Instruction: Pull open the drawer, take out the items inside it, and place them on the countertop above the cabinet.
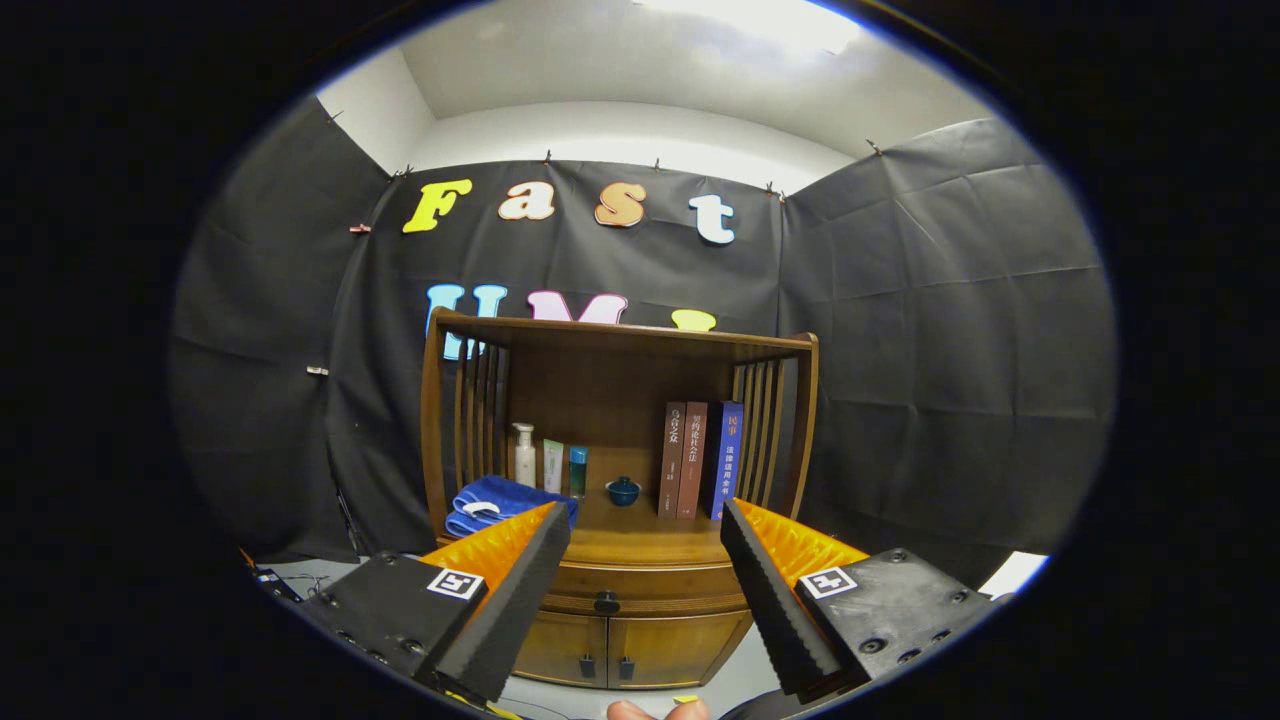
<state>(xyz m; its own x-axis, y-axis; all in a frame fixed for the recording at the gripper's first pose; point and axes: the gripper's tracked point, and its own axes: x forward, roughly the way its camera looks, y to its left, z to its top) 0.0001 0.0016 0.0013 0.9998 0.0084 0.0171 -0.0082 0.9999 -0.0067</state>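
The gripper (645, 590) is held in the air with its two fingers spread wide apart, holding nothing. Seen in the gap between the fingers, some way beyond their tips, is the closed drawer (640, 580) of a wooden cabinet (620, 480), with a dark knob (606, 602) at its middle. Above the drawer is the countertop (640, 535). On it, beyond the left finger, lies a folded blue towel (490, 503); farther back stand three bottles (548, 462), a small blue bowl (623, 490) and three upright books (700, 460).
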